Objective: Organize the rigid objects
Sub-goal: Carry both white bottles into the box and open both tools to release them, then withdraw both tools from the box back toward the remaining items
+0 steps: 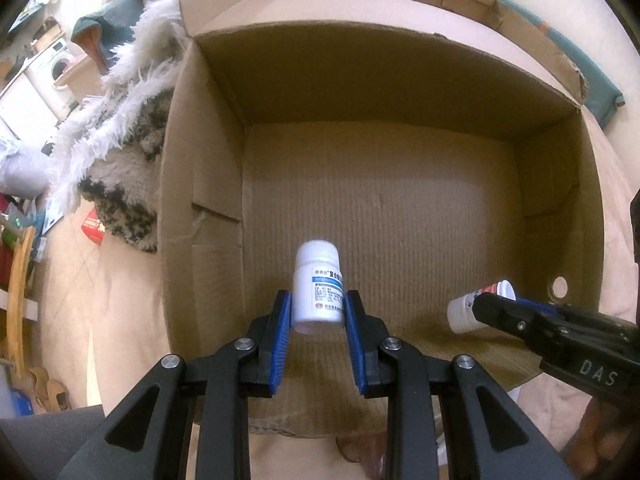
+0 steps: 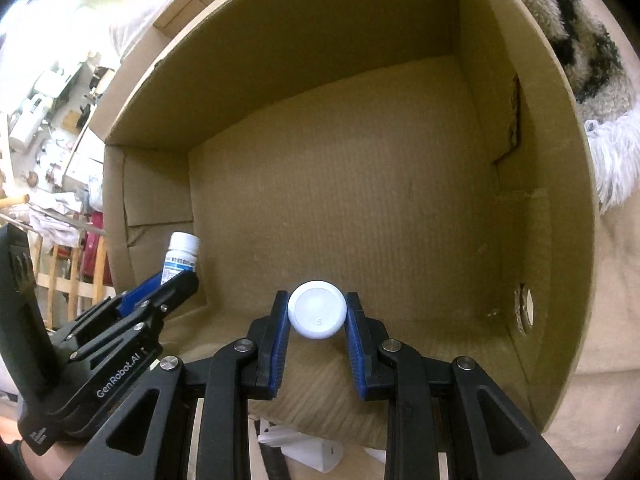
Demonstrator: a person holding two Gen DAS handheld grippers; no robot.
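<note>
Both grippers reach down into the open cardboard box (image 1: pixel 400 92), side by side near its front wall. The left gripper (image 1: pixel 318 312) has its blue fingers (image 1: pixel 280 320) clamped on a white pill bottle (image 1: pixel 318 288) with a blue label, cap pointing away. The right gripper (image 2: pixel 318 314) pinches a second white bottle (image 2: pixel 318 314) seen end-on, above the box floor.
</note>
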